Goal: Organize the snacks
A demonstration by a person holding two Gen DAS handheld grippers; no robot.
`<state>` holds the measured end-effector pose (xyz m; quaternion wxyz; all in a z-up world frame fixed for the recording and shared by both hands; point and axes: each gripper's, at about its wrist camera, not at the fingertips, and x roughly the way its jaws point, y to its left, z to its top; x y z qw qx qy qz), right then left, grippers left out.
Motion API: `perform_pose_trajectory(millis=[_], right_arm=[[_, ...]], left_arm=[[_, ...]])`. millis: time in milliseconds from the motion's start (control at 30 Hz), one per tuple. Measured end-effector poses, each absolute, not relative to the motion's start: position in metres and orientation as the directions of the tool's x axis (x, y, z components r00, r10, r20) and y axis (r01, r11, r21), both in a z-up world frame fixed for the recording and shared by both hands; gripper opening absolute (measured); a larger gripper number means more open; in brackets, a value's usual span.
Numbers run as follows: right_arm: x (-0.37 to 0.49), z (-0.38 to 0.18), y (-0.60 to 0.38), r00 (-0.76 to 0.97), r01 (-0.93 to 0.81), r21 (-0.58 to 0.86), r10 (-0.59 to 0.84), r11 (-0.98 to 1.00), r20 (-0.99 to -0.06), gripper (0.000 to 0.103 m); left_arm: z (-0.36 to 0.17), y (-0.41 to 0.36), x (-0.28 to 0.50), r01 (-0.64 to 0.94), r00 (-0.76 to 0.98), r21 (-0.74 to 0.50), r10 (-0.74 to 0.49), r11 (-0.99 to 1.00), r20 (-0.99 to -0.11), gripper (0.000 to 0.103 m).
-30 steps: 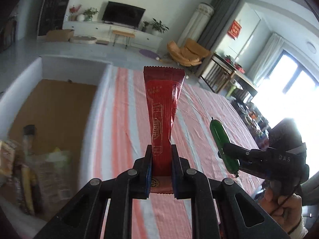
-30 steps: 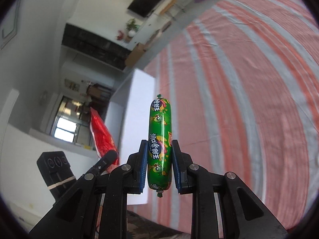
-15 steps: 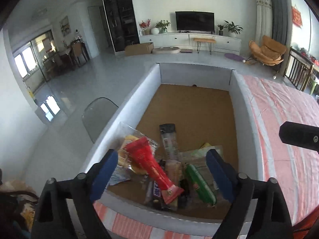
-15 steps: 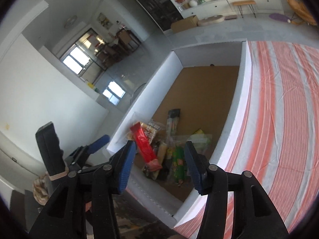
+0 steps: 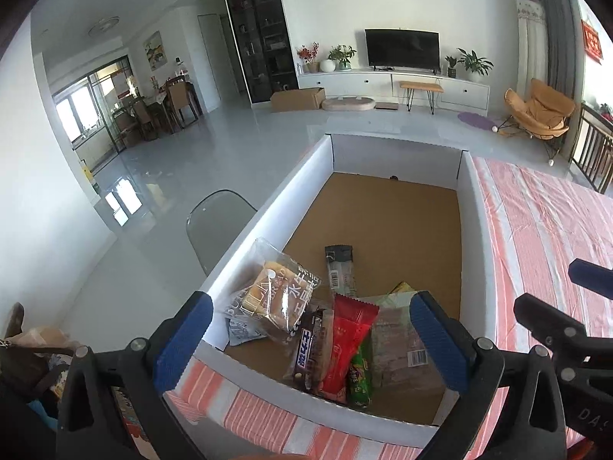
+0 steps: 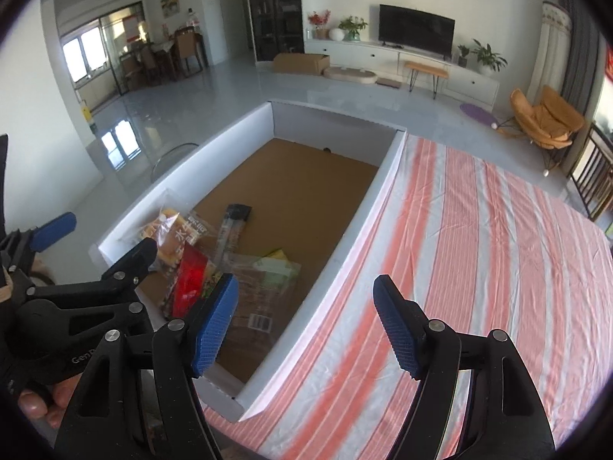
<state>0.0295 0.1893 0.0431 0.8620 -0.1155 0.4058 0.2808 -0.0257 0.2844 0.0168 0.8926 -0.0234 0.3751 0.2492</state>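
Observation:
A white box with a brown cardboard floor stands at the table's left edge; it also shows in the right wrist view. Several snacks lie at its near end: a red packet, a green sausage, a clear bread bag, a chocolate bar and a dark stick pack. My left gripper is open and empty above the pile. My right gripper is open and empty over the box's right wall. The red packet also shows there.
The table wears a red-and-white striped cloth to the right of the box. A grey chair stands left of the box. A living room with a TV and an orange armchair lies beyond.
One second ago my left gripper held the red packet and my right held the green sausage. Both snacks now lie in the box, and both grippers have opened.

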Motion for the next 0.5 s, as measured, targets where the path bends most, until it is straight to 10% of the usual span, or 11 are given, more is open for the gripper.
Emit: perform_pose_trajectory(millis=[500], right_arm=[[0.028,0.037,0.199,0.515,-0.596,0.004,0.386,0.803,-0.766,0.076]], left_arm=[[0.021,0.294,-0.031,-0.493,0.596,0.102,0.421,0.864,-0.684,0.103]])
